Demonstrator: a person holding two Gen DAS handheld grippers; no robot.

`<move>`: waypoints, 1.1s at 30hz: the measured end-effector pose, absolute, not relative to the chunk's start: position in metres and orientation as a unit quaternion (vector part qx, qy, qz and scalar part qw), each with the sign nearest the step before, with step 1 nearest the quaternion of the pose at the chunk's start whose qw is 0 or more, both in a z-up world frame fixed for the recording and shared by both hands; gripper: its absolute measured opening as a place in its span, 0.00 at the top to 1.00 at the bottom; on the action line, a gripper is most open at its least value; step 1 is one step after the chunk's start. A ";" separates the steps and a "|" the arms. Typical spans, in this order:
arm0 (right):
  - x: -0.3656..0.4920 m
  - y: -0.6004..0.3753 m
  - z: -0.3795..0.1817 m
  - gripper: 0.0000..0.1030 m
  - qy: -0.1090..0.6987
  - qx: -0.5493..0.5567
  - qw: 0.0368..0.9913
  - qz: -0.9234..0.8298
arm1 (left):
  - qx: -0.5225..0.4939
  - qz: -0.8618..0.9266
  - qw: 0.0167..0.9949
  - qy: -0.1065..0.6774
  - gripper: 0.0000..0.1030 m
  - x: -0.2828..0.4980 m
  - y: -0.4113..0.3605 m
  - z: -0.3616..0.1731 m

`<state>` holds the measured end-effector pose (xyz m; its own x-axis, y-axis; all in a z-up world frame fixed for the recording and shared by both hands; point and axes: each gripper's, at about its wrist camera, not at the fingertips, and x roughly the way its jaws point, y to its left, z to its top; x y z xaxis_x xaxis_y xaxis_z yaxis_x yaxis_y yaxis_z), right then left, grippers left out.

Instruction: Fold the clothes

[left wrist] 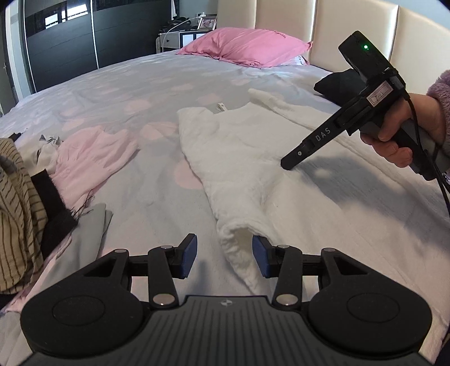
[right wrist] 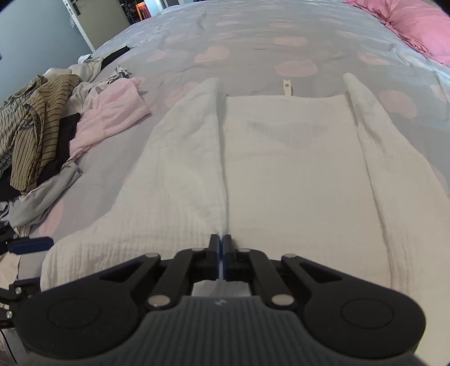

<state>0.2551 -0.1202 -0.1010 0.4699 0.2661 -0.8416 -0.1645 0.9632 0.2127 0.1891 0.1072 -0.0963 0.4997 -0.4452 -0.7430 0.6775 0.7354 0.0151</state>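
A white textured garment [right wrist: 295,169] lies spread flat on the bed, both sleeves pointing away from me and a small tag at its far edge. My right gripper [right wrist: 222,245] is shut on a pinched ridge of this cloth near the left sleeve's seam. In the left wrist view its tip [left wrist: 288,164] presses down into the garment [left wrist: 253,174], held by a hand in a fuzzy sleeve. My left gripper [left wrist: 224,254] stands open low over the garment's near corner. The hollow cloth end lies between the blue pads [left wrist: 260,257], which do not press it.
A heap of clothes sits on the left: a tan striped piece [left wrist: 17,202], black cloth [left wrist: 53,202] and a pink garment [left wrist: 92,152]. A pink pillow [left wrist: 247,46] and a dark item [left wrist: 337,81] lie by the cream headboard [left wrist: 351,25]. The bedspread [left wrist: 140,93] is grey with pink dots.
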 end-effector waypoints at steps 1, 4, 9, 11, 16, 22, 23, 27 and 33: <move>0.255 -0.120 -0.101 0.97 0.499 0.048 0.856 0.126 | 0.162 -0.323 0.851 0.380 0.60 0.190 0.103 -0.098; 0.255 -0.118 -0.101 0.97 0.498 0.047 0.856 0.126 | 0.188 -0.301 0.846 0.398 0.90 0.196 0.096 -0.106; 0.253 -0.120 -0.097 0.97 0.493 0.047 0.859 0.130 | 0.089 -0.295 0.857 0.412 0.95 0.208 0.118 -0.097; 0.252 -0.119 -0.094 0.97 0.485 0.050 0.862 0.137 | 0.052 -0.275 0.862 0.423 0.95 0.215 0.131 -0.095; 0.252 -0.113 -0.093 0.97 0.479 0.066 0.861 0.157 | -0.011 -0.224 0.855 0.468 0.95 0.232 0.159 -0.114; 0.248 -0.115 -0.094 0.83 0.488 0.067 0.858 0.146 | 0.014 -0.224 0.855 0.468 0.80 0.228 0.155 -0.111; 0.244 -0.118 -0.092 0.78 0.488 0.070 0.857 0.148 | 0.019 -0.217 0.856 0.469 0.78 0.226 0.157 -0.110; 0.217 -0.123 -0.086 0.78 0.487 0.052 0.857 0.158 | 0.022 -0.190 0.859 0.475 0.68 0.211 0.165 -0.104; 0.155 -0.122 -0.085 0.78 0.488 0.042 0.853 0.179 | -0.031 -0.176 0.854 0.488 0.56 0.178 0.175 -0.091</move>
<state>0.1549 -0.1221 -0.0847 0.4592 0.3461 -0.8181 -0.2640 0.9325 0.2464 0.1776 0.1749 -0.0910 0.4610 -0.3312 -0.8233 0.2714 0.9359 -0.2245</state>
